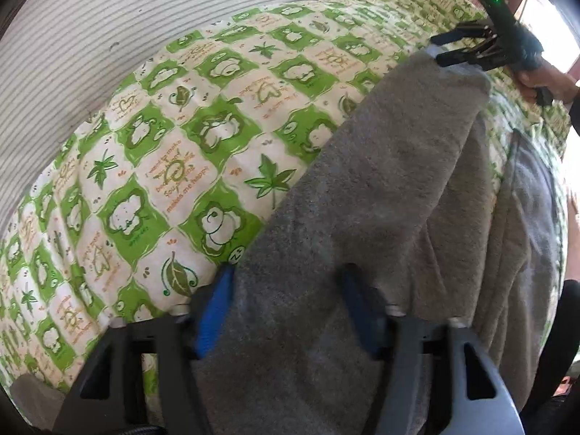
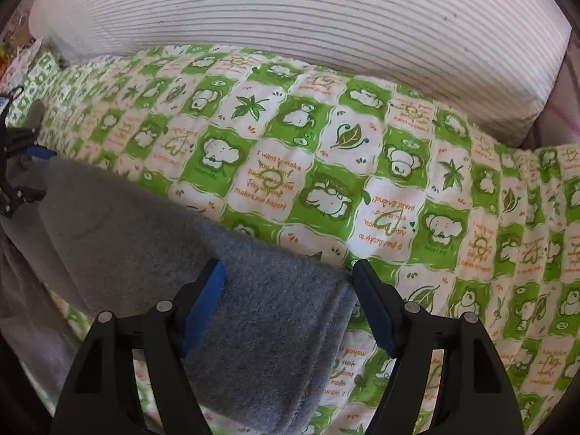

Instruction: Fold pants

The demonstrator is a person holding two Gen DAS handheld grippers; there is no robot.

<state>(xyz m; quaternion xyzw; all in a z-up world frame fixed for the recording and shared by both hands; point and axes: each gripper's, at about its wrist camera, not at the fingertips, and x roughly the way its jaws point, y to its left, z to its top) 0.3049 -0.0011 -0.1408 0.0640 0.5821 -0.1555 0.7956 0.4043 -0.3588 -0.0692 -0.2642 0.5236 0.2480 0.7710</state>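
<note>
Grey fleece pants lie folded in a long strip on a green-and-white quilt. My left gripper points down onto the near end of the strip. Its jaws stand partly apart, fleece fills the gap, and one blue pad sits at the strip's left edge. In the right wrist view my right gripper stands open astride the other end of the pants, with a sliver of quilt showing beside its right pad. Each gripper appears in the other's view: the right gripper and the left gripper.
A large white pillow with thin grey stripes lies along the far side of the quilt, also the pillow. A hand holds the right gripper's handle. More grey fabric lies under the strip's right side.
</note>
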